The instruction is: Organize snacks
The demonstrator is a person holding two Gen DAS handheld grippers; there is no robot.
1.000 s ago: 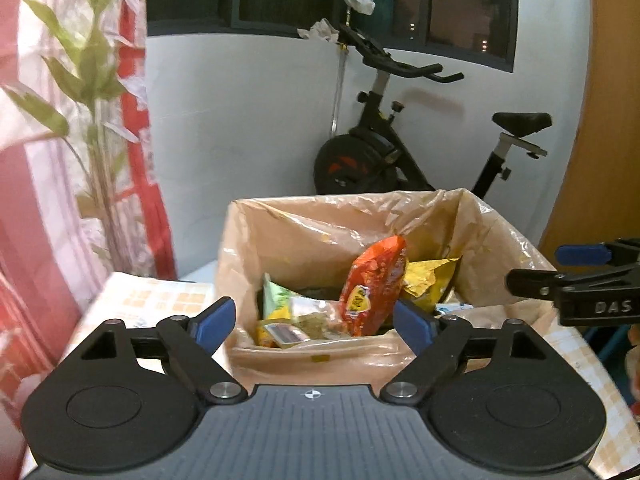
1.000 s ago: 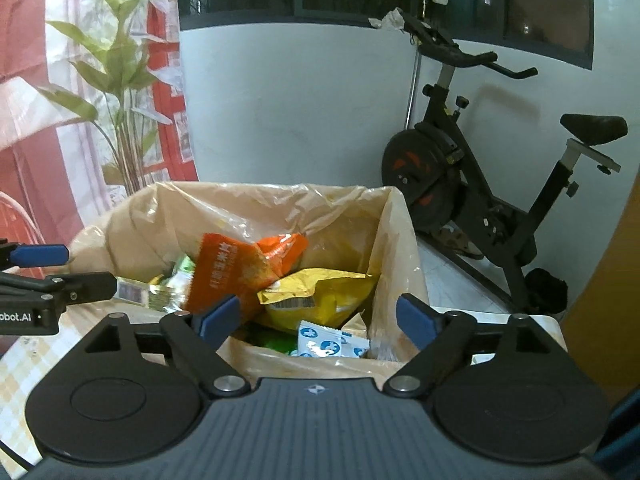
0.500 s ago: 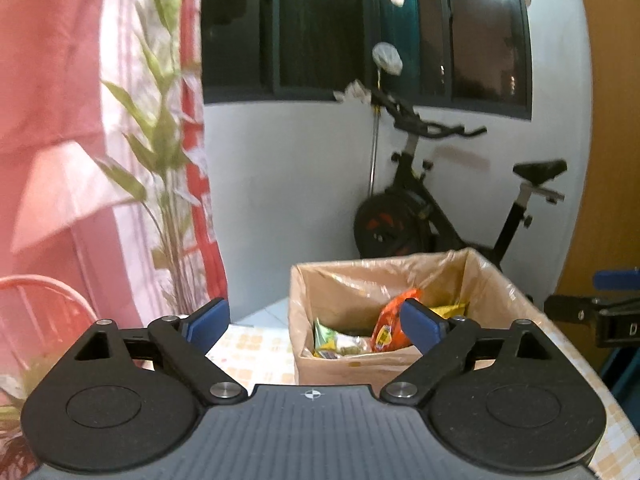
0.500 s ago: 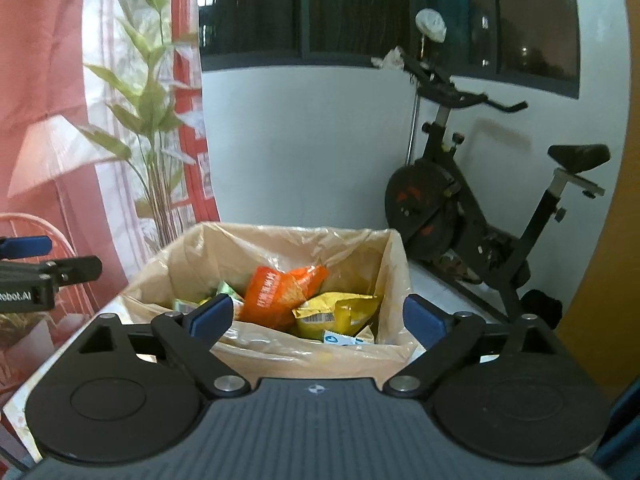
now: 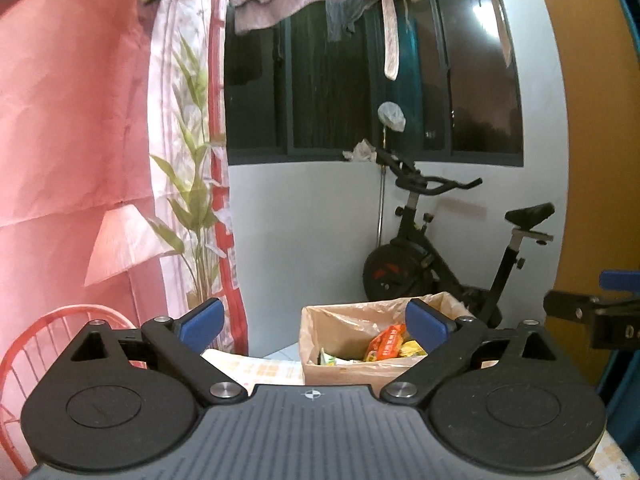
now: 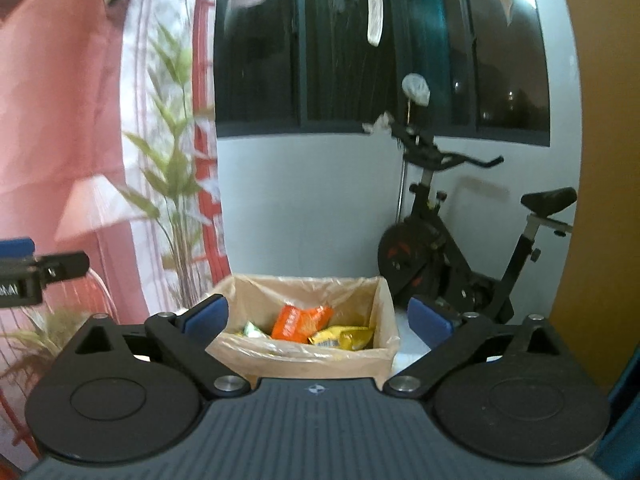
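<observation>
Your left gripper (image 5: pixel 313 322) and right gripper (image 6: pixel 319 317) both gape wide with nothing held. The box (image 6: pixel 304 362) of snacks (image 6: pixel 301 322) sits ahead of and below both, well apart. Judged from here, reaching back in could snag the thin liner (image 6: pixel 248 300) and drag the box. It sits on a checked cloth (image 5: pixel 266 370); an exercise bike (image 6: pixel 452 264) stands beyond, a plant (image 5: pixel 192 208) ahead-left.

The scene is viewed level from behind both grippers, well back. The lined box (image 5: pixel 352 372) (image 6: pixel 304 364) and exercise bike (image 5: pixel 436 256) (image 6: pixel 452 256) are shared.
</observation>
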